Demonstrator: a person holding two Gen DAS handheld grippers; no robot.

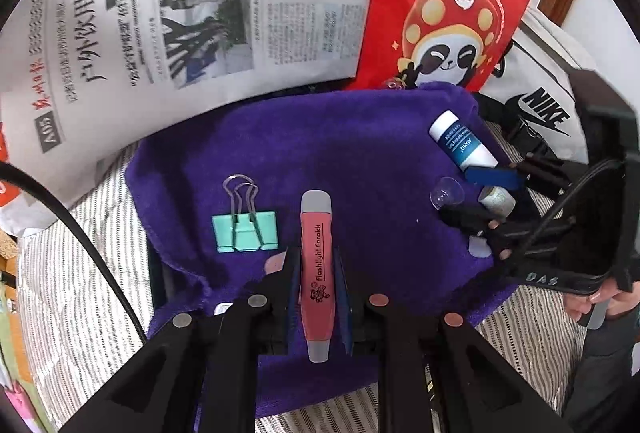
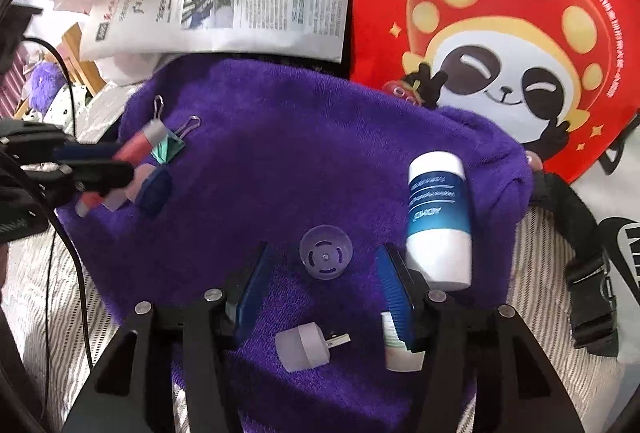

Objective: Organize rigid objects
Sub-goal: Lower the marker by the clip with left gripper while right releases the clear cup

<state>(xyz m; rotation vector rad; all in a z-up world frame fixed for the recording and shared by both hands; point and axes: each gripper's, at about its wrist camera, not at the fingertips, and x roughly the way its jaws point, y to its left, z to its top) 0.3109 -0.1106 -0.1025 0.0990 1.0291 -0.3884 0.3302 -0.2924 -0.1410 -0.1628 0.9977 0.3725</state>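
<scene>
Left fingers (image 1: 318, 265) clamp the pink earpick (image 1: 317, 273); right fingers (image 2: 320, 273) stand open around the loose clear cap (image 2: 326, 253), which may roll off the purple towel (image 2: 280, 153).

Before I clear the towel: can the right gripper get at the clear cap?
Probably yes. The right gripper has open jaws either side of the clear cap, nothing between; the white and blue tube lies just outside.
</scene>
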